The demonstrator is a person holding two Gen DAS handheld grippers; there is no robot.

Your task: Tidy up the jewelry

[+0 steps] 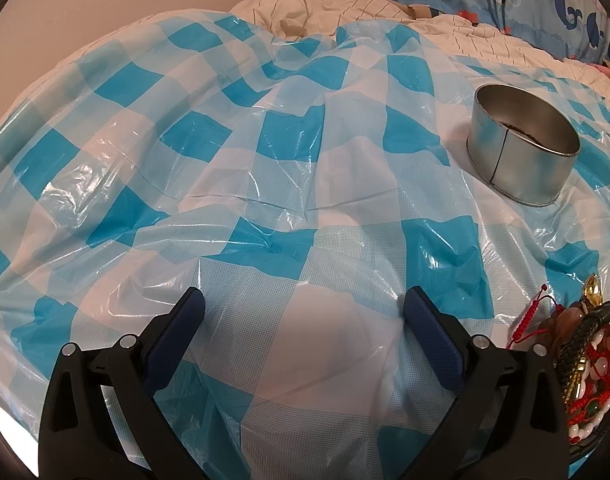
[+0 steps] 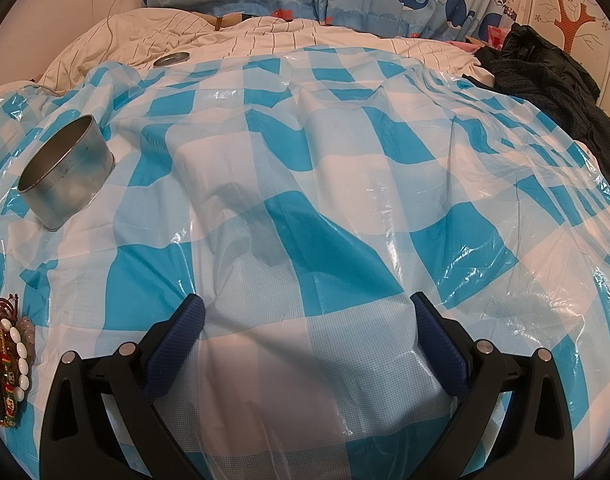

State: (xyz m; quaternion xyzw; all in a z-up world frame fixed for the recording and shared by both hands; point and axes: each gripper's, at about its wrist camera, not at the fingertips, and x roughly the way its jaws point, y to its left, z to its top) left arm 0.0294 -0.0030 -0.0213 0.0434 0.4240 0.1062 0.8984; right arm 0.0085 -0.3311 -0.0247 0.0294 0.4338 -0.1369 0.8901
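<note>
Your blue-and-white checked plastic sheet covers the bed. The round open metal tin stands on it, apart from the jewelry pile of beaded bracelets and red cords. Your left gripper and right gripper both hold their fingers wide apart, empty.

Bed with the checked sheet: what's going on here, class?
A person holds two grippers above a blue-and-white checked plastic sheet. Both the left gripper and right gripper are open and empty. A round open metal tin stands on the sheet, and a pile of beaded and red-corded jewelry lies nearer, untouched. The tin's lid rests further back.
</note>
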